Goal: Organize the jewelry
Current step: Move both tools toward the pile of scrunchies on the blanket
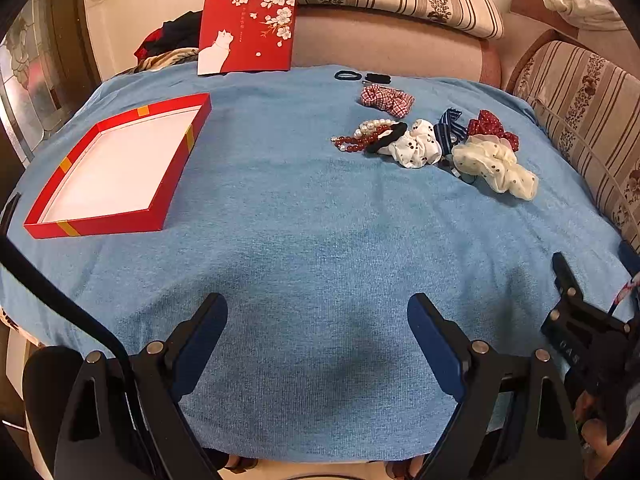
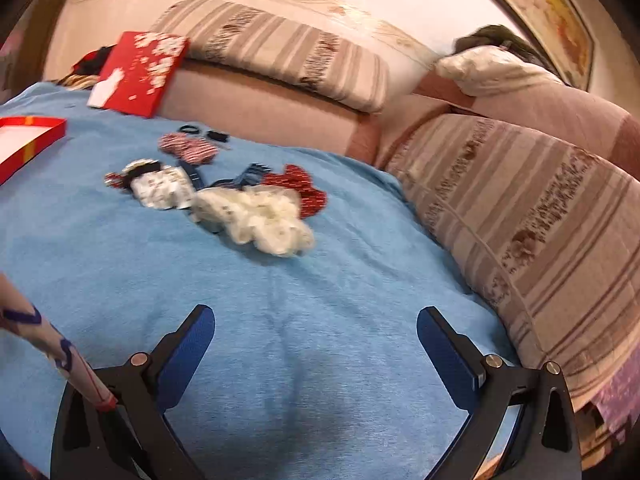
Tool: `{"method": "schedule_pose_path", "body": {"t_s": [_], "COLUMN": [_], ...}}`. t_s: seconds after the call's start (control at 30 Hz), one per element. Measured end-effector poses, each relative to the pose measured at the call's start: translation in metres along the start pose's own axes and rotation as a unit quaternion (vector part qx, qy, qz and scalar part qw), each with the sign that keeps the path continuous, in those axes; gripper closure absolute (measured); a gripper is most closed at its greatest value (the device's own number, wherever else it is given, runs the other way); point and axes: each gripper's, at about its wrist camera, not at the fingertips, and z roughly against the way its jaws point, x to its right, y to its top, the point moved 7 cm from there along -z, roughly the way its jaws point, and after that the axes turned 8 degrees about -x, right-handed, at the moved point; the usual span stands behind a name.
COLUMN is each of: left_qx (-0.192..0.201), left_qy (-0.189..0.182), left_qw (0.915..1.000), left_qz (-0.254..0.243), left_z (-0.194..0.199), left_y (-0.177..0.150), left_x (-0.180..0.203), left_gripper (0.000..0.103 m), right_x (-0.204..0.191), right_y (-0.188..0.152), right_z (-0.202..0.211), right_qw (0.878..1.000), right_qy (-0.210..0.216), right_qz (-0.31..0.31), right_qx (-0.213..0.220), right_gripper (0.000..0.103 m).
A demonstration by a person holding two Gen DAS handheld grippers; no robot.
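Observation:
An open red box (image 1: pixel 116 168) with a white bottom lies on the blue cloth (image 1: pixel 304 240) at the left; its corner (image 2: pixel 32 136) shows in the right wrist view. To the right lies a heap of hair ties and bracelets: a cream dotted scrunchie (image 1: pixel 496 164) (image 2: pixel 260 216), a white dotted scrunchie (image 1: pixel 416 144), red and pearl bead bracelets (image 1: pixel 364 134), a red checked scrunchie (image 1: pixel 386 98) (image 2: pixel 188 148). My left gripper (image 1: pixel 318 312) hangs open over bare cloth, well short of the heap. My right gripper (image 2: pixel 316 324) is open too, with nothing between its fingers.
The red box lid (image 1: pixel 248 30) with a white cat and blossoms leans at the far edge. Two black hair ties (image 1: pixel 348 76) lie beyond the heap. Striped sofa cushions (image 2: pixel 520 208) border the cloth on the right and behind. The right gripper's body (image 1: pixel 584 320) shows at the left view's right edge.

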Motion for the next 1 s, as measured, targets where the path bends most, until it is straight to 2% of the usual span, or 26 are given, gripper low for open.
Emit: {"method": "schedule_pose_path", "body": {"t_s": [0.17,0.27,0.4,0.57,0.7,0.93,1.0], "left_qx": [0.001,-0.003,-0.012,-0.014,-0.019,-0.031,-0.027], "left_qy": [0.0,-0.002,-0.004,-0.004,-0.006,-0.014,-0.018], "left_qw": [1.0,1.0,0.9998,0.9998,0.9996,0.9991,0.9992], "left_qz": [-0.008,-0.009,-0.013,-0.017,-0.02,-0.027,-0.024], "left_z": [-0.004,-0.008,-0.013,-0.021,-0.026,-0.037,-0.037], "left_y": [0.0,0.0,0.0,0.002,0.004,0.015,0.024], "left_x": [0.002,0.001,0.001,0.002,0.001,0.001,-0.003], "left_gripper": [0.012,0.012,0.012,0.012,0.013,0.031,0.034], "right_x": [-0.012,-0.016,-0.011,-0.003,0.005,0.016,0.017], "right_y": [-0.001,-0.004,-0.003,-0.006,-0.005,0.012,0.017], "right_z": [0.003,-0.001,-0.004,-0.021,-0.035,-0.049,-0.052], "right_qw": [1.0,0.999,0.999,0.991,0.983,0.976,0.974], "right_qy": [0.004,0.02,0.047,0.098,0.133,0.158,0.167], "right_qz": [0.023,0.023,0.001,-0.039,-0.075,-0.105,-0.108], "right_qx": [0.003,-0.016,-0.028,-0.076,-0.102,-0.11,-0.11], "right_gripper": [0.002,0.002,0.011,0.029,0.032,0.032,0.032]}}
